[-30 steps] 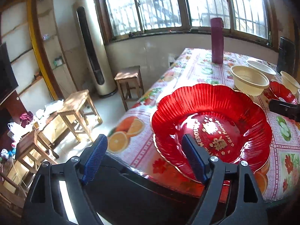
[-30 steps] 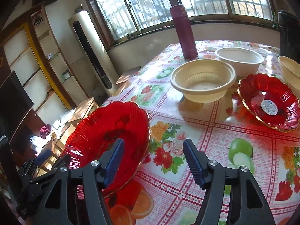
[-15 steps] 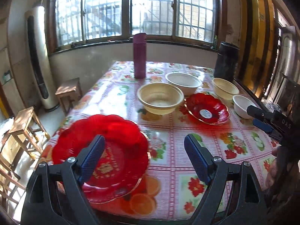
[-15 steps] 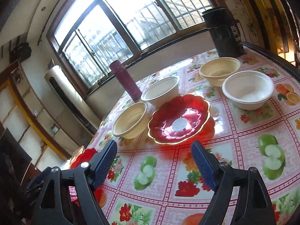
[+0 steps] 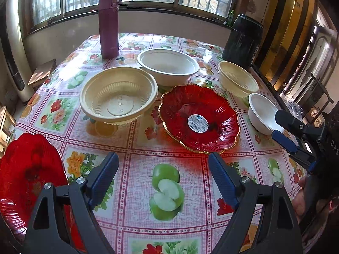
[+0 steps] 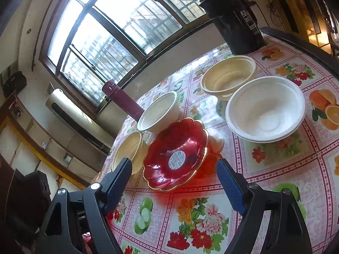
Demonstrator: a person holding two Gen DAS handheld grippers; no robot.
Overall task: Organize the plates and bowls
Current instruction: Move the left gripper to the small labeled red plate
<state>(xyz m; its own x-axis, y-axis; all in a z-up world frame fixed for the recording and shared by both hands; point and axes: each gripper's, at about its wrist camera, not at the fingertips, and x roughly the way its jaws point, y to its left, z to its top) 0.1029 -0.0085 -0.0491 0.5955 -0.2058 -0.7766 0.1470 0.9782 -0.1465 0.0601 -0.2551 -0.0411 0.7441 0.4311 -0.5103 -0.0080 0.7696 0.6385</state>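
On red plate (image 5: 199, 116): round white sticker (image 5: 198, 122)

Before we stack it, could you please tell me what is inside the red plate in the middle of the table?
Inside the red plate only a round white printed sticker shows, stuck at its centre. No food or other dish lies in it. What the sticker covers cannot be seen.

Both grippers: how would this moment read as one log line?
left gripper: open, empty | right gripper: open, empty, facing red plate | bowls: unstacked

Left tool (image 5: 163, 173) and right tool (image 6: 173, 182) angled downward, jaws spread wide, just been opening, nothing between.
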